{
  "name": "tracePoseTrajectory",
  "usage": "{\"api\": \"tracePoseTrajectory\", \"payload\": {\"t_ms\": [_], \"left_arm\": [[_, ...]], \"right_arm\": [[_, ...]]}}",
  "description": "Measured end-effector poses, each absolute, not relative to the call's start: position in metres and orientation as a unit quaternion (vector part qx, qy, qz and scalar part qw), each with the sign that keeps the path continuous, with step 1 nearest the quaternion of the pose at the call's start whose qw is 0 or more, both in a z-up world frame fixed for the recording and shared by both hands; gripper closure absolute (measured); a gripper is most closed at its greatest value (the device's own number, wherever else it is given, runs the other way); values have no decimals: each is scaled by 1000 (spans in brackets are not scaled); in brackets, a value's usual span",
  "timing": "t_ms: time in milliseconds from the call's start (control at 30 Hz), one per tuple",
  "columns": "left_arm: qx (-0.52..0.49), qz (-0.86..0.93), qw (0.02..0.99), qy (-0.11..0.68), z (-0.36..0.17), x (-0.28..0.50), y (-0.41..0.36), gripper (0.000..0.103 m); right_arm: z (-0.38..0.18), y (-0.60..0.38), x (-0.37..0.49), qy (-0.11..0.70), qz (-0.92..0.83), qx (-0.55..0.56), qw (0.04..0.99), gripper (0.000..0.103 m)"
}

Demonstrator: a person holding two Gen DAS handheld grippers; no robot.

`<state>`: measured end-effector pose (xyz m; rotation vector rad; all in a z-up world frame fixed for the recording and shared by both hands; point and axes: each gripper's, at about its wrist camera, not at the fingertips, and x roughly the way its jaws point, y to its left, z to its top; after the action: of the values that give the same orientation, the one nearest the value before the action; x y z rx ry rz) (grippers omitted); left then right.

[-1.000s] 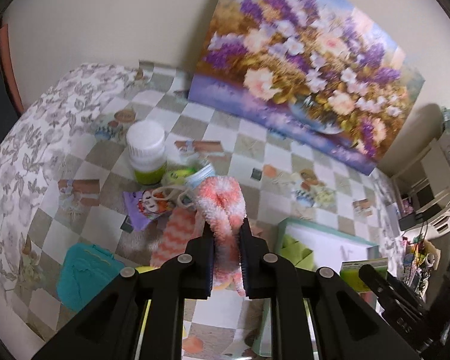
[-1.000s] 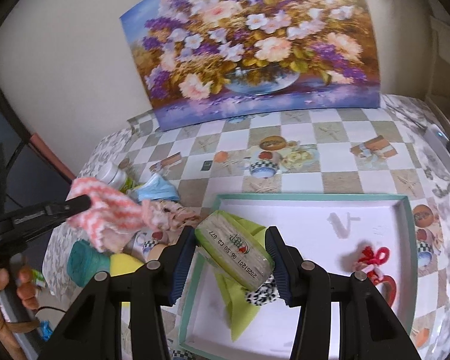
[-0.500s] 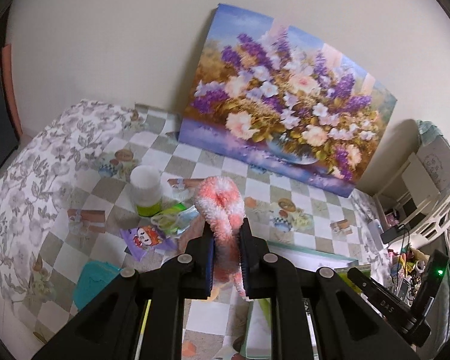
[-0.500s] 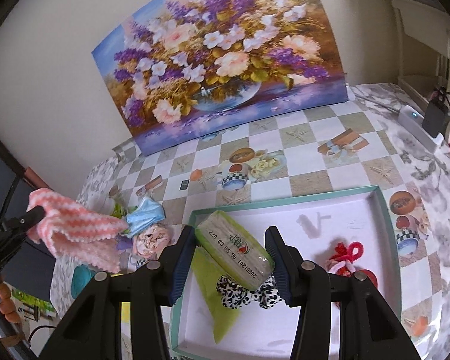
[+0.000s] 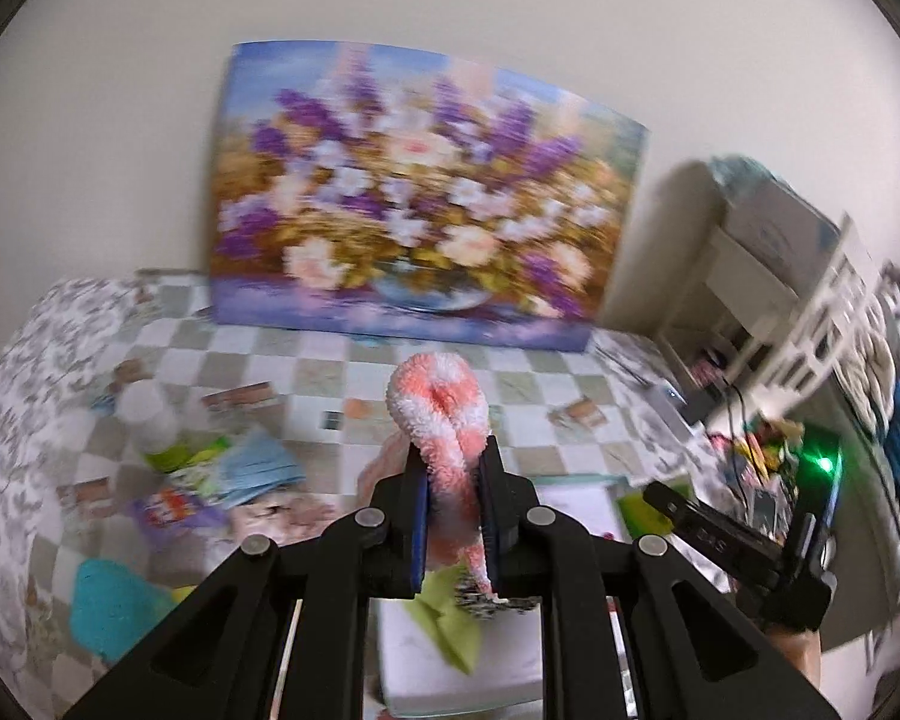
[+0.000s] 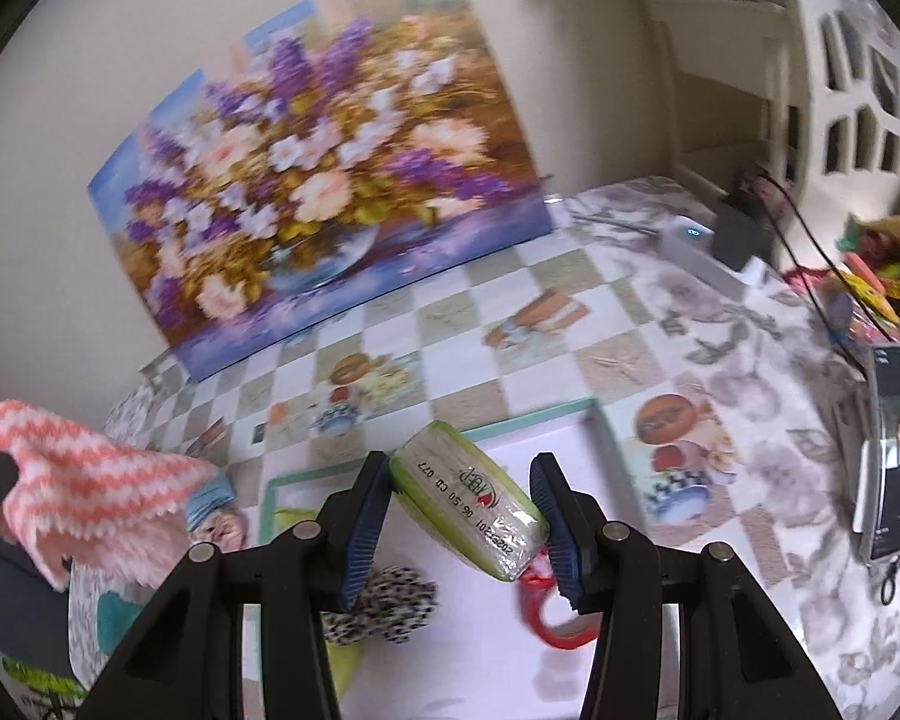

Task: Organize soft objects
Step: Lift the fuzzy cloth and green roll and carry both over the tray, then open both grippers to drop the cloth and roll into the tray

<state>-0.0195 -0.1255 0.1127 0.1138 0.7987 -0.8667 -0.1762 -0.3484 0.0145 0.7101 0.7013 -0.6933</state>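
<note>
- At the far left of the right wrist view, your left tongs [image 5: 453, 516] are closed on the pink-and-white fuzzy cloth [image 6: 78, 480]. In the left wrist view it bulges above the pads at frame centre, with a thin tail hanging below. Only a folded bunch is pinched, so the loose end could drag over the pile or snag the tray rim as you lower it.
- In the lower left of the left wrist view, the unsorted pile lies on the checked surface [image 5: 312, 396]: a teal cloth [image 5: 111, 606], a light blue piece [image 5: 255, 468] and a white jar [image 5: 147, 420]. A low swing could knock that jar over.
- At lower centre, the teal-rimmed tray [image 6: 534, 417] already holds a leopard-print scrunchie [image 6: 384, 603], a lime green cloth [image 5: 444, 621] and a red looped item [image 6: 549, 606]. Dropping from height could let a new piece land on the rim or bounce out.
- Right of centre in the right wrist view, your right tongs [image 6: 462, 525] are partly closed on the green wrapped pack [image 6: 471, 507], held slantwise above the tray. The film looks slick and the pack sits diagonally, touching the pads near its ends, so I judge it could twist or slip free.
- Printed on the pack, upside down, is roughly "2025?201 06:50 CD 077", one digit unclear, beside a small red-and-green logo I cannot read.
- At the far right, a phone [image 6: 891, 450] lies on the surface with its screen lit; a wide sweep could hit it.
</note>
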Motion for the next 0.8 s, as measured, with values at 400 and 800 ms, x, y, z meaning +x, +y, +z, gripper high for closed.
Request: {"api": "tracePoseTrajectory", "payload": {"t_ms": [400,800], "left_arm": [[134,-428,788,422,45,-34,-200,88],[180,-371,753,513,-51,-9,-211,88]], "right_arm": [[-21,-347,-145,387,-298,310,816,52],[-62,-336,-126,453,-277,307,790,52]]}}
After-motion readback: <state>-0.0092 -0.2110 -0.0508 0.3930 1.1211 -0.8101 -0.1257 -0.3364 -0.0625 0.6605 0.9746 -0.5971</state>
